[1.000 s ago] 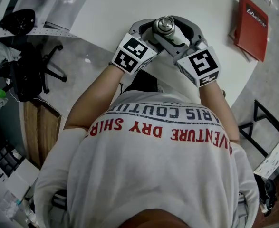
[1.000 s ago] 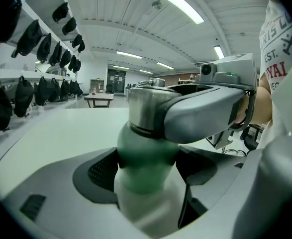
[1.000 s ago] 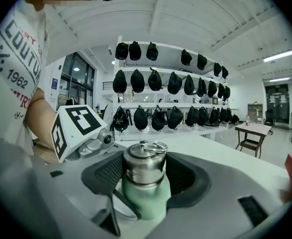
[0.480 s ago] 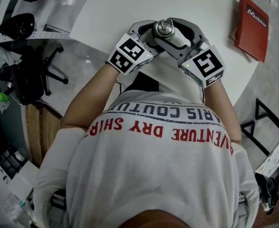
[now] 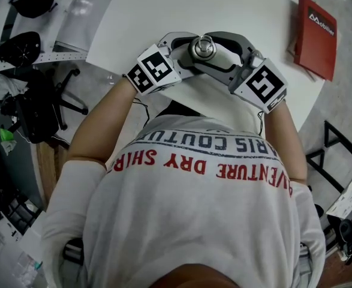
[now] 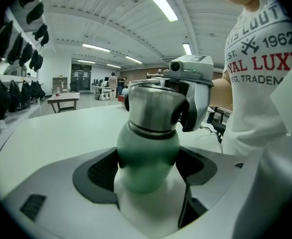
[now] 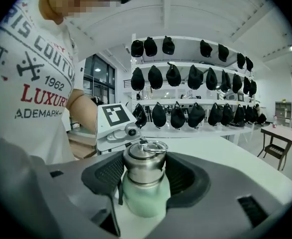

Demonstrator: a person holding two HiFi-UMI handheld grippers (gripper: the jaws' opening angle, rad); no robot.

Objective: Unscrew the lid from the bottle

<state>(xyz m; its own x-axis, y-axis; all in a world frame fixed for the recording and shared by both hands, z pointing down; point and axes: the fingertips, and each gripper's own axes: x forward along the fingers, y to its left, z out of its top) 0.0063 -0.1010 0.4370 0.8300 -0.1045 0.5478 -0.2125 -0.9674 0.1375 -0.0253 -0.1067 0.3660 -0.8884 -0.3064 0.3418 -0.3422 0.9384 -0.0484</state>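
bottle (image 7: 142,197): pale green, upright | lid (image 7: 145,164): steel, ring-topped, on neck

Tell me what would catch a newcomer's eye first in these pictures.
At the near edge of the white table, a mint-green bottle is clamped from two sides: the left gripper on its body, the right gripper on its steel lid. A red booklet lies near the table's right edge, and rows of black caps hang on a rack behind.

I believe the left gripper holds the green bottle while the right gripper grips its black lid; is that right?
Not quite: the right gripper view shows the lid is silver metal, not black. The left gripper holds the green bottle; the right gripper grips that lid.
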